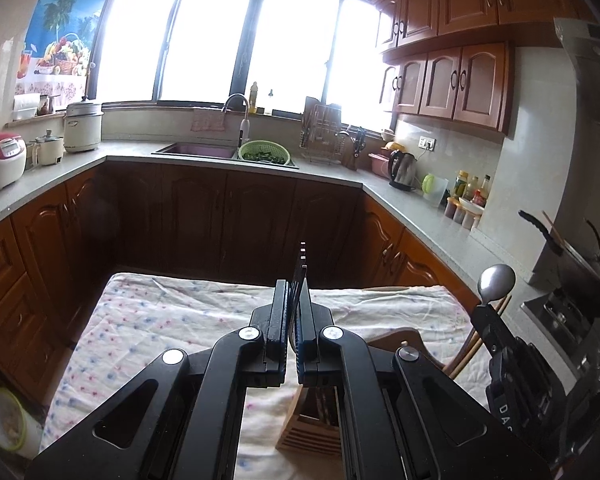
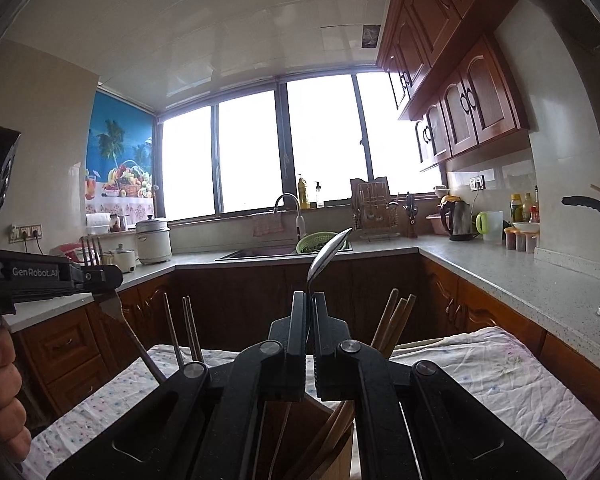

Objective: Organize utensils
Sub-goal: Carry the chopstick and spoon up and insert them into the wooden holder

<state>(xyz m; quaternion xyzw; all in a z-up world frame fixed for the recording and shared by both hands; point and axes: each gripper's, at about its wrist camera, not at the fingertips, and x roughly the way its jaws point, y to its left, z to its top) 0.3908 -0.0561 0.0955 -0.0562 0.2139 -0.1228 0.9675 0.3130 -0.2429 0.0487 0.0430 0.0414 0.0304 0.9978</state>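
A fork in my left gripper, a spoon in my right, both above the wooden holder.

My left gripper (image 1: 292, 300) is clamped on a dark fork (image 1: 301, 268), its tines sticking up past the pads at the centre of the left wrist view. My right gripper (image 2: 309, 308) is pinched tight on a steel spoon (image 2: 327, 254), whose bowl rises and leans right at mid-frame in the right wrist view. Below both sits the wooden utensil holder (image 1: 308, 438), low and centre in the left view, with wooden chopsticks (image 2: 396, 320) standing in it. The holder rests on a flowered cloth (image 1: 148, 320) spread across the lower frame. Beyond lie the grey counter (image 1: 332, 170), the sink (image 1: 196, 150) and the bright window (image 1: 212, 40) at the top.
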